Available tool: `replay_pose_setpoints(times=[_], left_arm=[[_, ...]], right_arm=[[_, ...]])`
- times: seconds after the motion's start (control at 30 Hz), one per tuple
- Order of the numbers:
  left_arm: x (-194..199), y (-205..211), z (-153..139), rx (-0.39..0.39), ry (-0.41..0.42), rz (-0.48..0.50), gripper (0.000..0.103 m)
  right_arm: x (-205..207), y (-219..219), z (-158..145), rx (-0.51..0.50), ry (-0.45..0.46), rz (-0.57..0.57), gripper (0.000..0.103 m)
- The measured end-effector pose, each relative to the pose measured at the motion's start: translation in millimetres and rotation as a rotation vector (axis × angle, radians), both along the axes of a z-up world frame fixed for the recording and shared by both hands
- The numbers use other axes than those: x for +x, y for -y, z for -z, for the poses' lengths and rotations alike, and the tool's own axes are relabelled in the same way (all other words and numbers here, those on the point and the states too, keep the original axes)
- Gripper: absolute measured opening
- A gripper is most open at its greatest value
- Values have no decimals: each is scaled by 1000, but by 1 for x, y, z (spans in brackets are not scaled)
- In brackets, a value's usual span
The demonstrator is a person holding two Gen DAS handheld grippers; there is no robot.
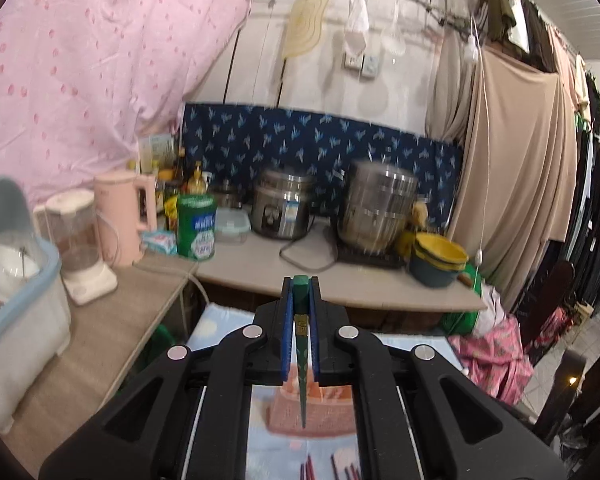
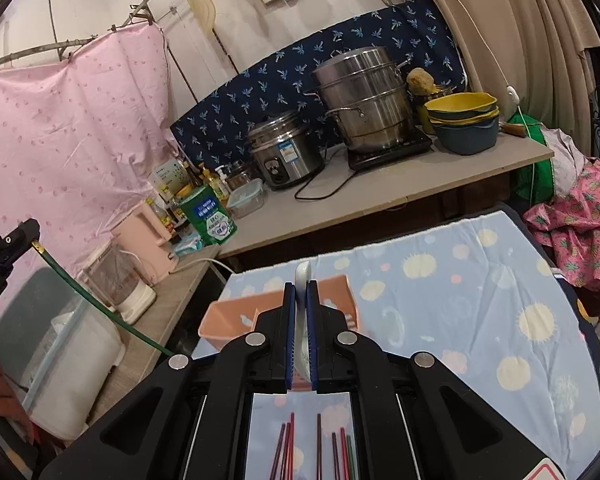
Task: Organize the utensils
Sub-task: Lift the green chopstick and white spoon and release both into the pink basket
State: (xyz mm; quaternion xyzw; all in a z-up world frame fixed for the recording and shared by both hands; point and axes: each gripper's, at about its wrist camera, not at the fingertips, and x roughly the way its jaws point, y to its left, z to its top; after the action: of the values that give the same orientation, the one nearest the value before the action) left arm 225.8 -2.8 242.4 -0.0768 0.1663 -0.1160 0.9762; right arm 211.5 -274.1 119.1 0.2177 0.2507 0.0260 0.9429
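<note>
My left gripper (image 1: 300, 286) is shut on a green chopstick (image 1: 301, 344) whose tip hangs over an orange-pink utensil holder (image 1: 312, 412) on a light blue patterned cloth. In the right wrist view the left gripper (image 2: 30, 236) shows at the far left, holding the green chopstick (image 2: 100, 304) slanting down. My right gripper (image 2: 300, 290) is shut on a white spoon (image 2: 302, 276), raised above the same holder (image 2: 240, 320). Several red and dark chopsticks (image 2: 312, 444) lie on the cloth below the grippers; they also show in the left wrist view (image 1: 328, 470).
A side counter (image 1: 100, 340) on the left holds a blue-rimmed dish box (image 1: 16, 280), a blender and a pink kettle (image 1: 124, 216). The back counter (image 2: 380, 192) carries a green tin, a rice cooker (image 2: 286, 152), a steel steamer pot (image 2: 364, 100) and stacked bowls (image 2: 464, 120).
</note>
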Motion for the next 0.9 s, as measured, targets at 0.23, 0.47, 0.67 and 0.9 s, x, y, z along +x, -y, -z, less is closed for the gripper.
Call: replay_pose_setpoints(times=[0.23, 0.47, 0.67, 0.9], left_arm=[[42, 10, -9, -14, 45, -17, 7], [78, 19, 40, 12, -58, -14, 7], [93, 20, 73, 16, -135, -9, 7], [98, 20, 91, 23, -184, -18, 7]], right_arm=[[51, -1, 1, -8, 11, -13, 5], [75, -6, 37, -27, -69, -21, 5], [82, -6, 64, -35, -126, -11, 5], [81, -4, 75, -39, -139, 9, 11]])
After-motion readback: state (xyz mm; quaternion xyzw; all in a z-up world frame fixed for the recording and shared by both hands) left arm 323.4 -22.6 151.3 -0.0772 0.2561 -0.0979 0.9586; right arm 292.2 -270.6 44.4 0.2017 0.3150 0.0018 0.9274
